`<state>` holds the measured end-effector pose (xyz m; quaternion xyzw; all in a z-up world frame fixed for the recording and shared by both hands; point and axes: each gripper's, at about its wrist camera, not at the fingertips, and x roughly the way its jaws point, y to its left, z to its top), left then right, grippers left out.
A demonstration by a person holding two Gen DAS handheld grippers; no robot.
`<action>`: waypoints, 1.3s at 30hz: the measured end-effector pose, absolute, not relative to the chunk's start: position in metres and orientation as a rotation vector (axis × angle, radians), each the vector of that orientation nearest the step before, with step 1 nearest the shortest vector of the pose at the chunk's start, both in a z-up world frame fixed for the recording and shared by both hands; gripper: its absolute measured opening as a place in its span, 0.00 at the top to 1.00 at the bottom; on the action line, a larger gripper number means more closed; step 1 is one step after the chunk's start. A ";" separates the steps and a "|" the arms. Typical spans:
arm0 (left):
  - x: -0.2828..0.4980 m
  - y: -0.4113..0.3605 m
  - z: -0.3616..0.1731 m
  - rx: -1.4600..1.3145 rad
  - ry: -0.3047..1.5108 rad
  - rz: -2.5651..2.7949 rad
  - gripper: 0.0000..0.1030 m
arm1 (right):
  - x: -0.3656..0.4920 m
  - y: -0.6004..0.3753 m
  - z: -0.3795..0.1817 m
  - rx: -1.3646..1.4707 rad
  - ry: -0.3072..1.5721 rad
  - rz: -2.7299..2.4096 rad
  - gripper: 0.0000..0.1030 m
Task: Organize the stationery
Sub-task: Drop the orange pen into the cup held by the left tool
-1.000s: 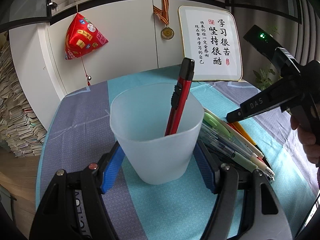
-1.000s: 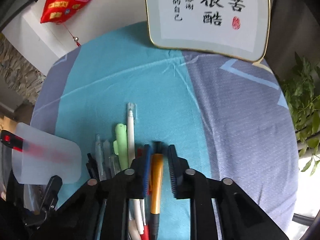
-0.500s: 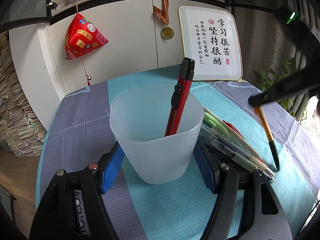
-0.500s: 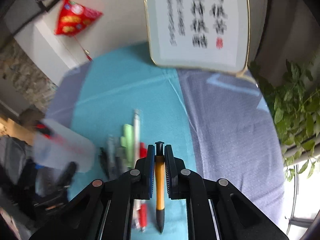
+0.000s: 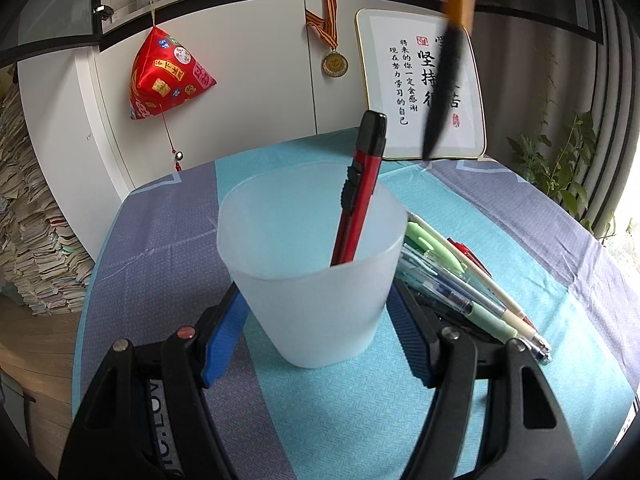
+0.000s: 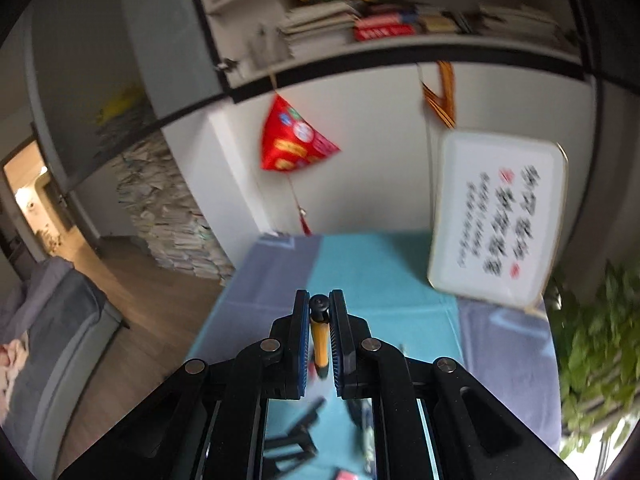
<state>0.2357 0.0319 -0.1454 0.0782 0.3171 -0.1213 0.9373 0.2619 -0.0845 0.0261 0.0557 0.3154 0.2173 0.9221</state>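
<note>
A frosted plastic cup (image 5: 310,268) is clamped between the blue pads (image 5: 224,338) of the left gripper (image 5: 316,320), which press on its lower walls from both sides. A red utility knife (image 5: 360,188) is stood inside the cup, leaned toward the far right of the rim. Just to the right of this gripper, a pile of pens (image 5: 460,280) is laid on the blue and grey tablecloth (image 5: 160,248), with the nearest pens partly hidden under the right finger.

An orange pen (image 6: 320,340) is gripped by the right gripper (image 6: 320,312), the jaws closed tight on its barrel, with its black cap end seen at the fingertips. In the left wrist view the same pen (blurred) is seen hung in the air above and beyond the cup, its dark tip pointed down in front of a framed calligraphy board (image 5: 404,92). Beyond the right gripper's fingers a red hanging ornament (image 6: 292,142) and a medal ribbon (image 6: 442,96) are seen on the white cabinet (image 6: 372,152). The right wrist view is smeared.
</note>
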 end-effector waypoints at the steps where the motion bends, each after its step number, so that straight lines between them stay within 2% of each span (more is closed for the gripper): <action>1: 0.236 0.032 -0.146 0.159 0.648 -0.248 0.33 | 0.264 -0.078 0.028 0.107 0.647 0.459 0.90; 8: 0.236 0.033 -0.145 0.159 0.648 -0.248 0.34 | 0.268 -0.049 0.019 0.046 0.648 0.480 0.90; 18: 0.236 0.035 -0.145 0.159 0.648 -0.247 0.34 | 0.280 -0.043 -0.039 0.029 0.794 0.484 0.90; 32: 0.236 0.035 -0.145 0.153 0.646 -0.233 0.34 | 0.276 -0.052 -0.058 0.051 0.879 0.501 0.90; 39: 0.237 0.036 -0.146 0.158 0.646 -0.232 0.34 | 0.266 -0.090 -0.052 0.086 0.852 0.437 0.90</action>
